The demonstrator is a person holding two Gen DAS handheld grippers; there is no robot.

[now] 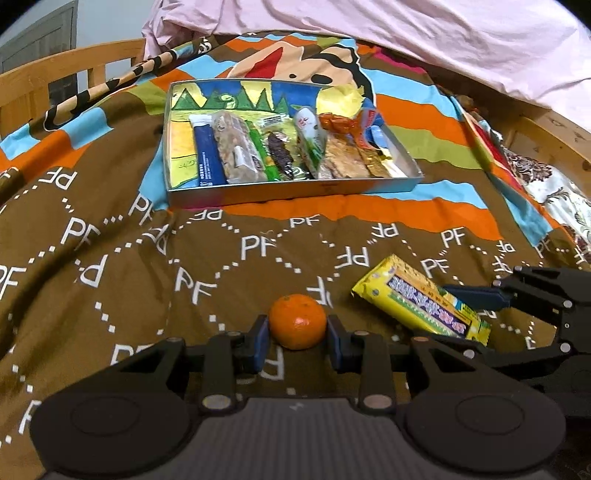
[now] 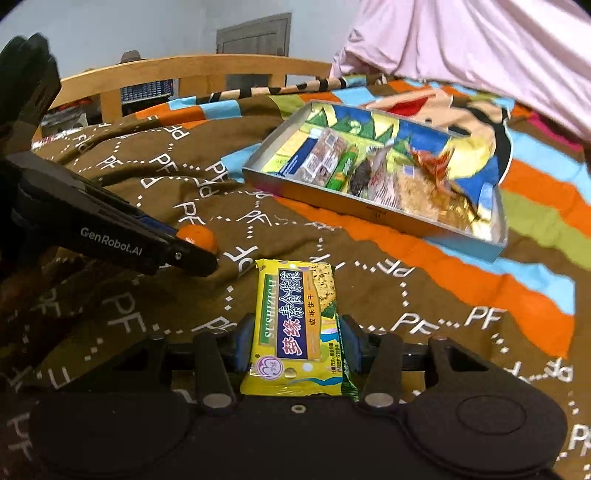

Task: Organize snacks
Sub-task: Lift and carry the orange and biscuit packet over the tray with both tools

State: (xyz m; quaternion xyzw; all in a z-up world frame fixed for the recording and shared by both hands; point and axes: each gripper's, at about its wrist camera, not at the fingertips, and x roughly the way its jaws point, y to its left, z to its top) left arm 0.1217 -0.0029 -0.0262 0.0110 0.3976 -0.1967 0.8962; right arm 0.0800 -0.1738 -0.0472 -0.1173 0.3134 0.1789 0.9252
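A small orange tangerine (image 1: 297, 326) sits on the brown blanket between the pads of my left gripper (image 1: 297, 339), which is shut on it. A yellow cracker packet (image 2: 295, 325) lies between the pads of my right gripper (image 2: 295, 347), which is shut on it. The packet (image 1: 421, 302) and the right gripper (image 1: 476, 314) also show in the left wrist view, at the right. The left gripper (image 2: 199, 254) and the tangerine (image 2: 201, 236) show at the left of the right wrist view. A shallow box (image 1: 295, 192) farther back holds several wrapped snacks.
The brown, orange and blue blanket (image 1: 147, 258) covers a bed. A pink quilt (image 1: 406, 33) is piled at the back. A wooden bed rail (image 1: 48, 77) runs along the left, and another rail (image 1: 546, 133) along the right.
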